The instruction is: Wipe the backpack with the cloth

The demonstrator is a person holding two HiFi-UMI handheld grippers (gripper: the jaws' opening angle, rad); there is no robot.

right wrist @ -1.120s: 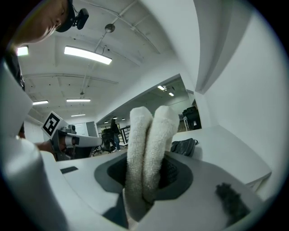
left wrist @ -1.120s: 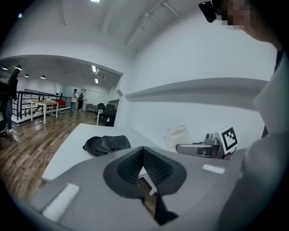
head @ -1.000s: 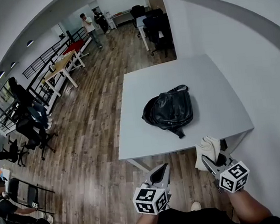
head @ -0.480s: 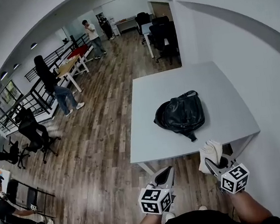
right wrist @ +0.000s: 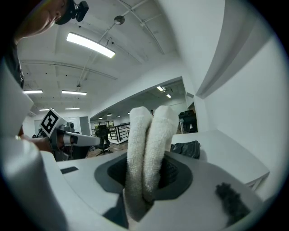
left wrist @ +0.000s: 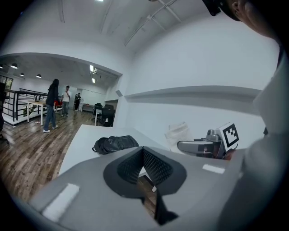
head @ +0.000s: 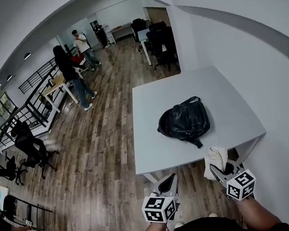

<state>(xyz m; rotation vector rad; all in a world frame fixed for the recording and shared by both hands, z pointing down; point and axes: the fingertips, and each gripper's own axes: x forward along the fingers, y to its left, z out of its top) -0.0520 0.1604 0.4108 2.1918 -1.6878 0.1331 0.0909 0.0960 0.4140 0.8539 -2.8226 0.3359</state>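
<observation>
The black leather backpack (head: pixel 184 121) lies alone on the white rectangular surface (head: pixel 219 94), near its middle. Its long axis runs roughly 9 to 3 o'clock in the head view, and a strap trails toward the near edge at about 5 o'clock.

Both tools hang short of that edge, over the wooden floor (head: pixel 106 142). The right gripper (head: pixel 219 170) is the nearer one, just beside the near right corner. Its jaws pinch a folded white terry cloth (head: pixel 215 159) that stands up out of them in two thick rolls. From it the backpack sits at 11 o'clock, well apart. In the right gripper view the bag shows just right of the cloth, at about 2 o'clock.

The left gripper (head: pixel 167 181) sits further back at 7 o'clock from the bag, its jaws pressed together on nothing.

The reach should go forward and slightly left over the edge, and nothing on the surface blocks it. The white wall (head: pixel 262 64) runs close along the right side. Black office chairs (head: pixel 154 37) stand beyond the far end at 12 o'clock, and people (head: pixel 73 73) are away at 10 o'clock, clear of the work.
</observation>
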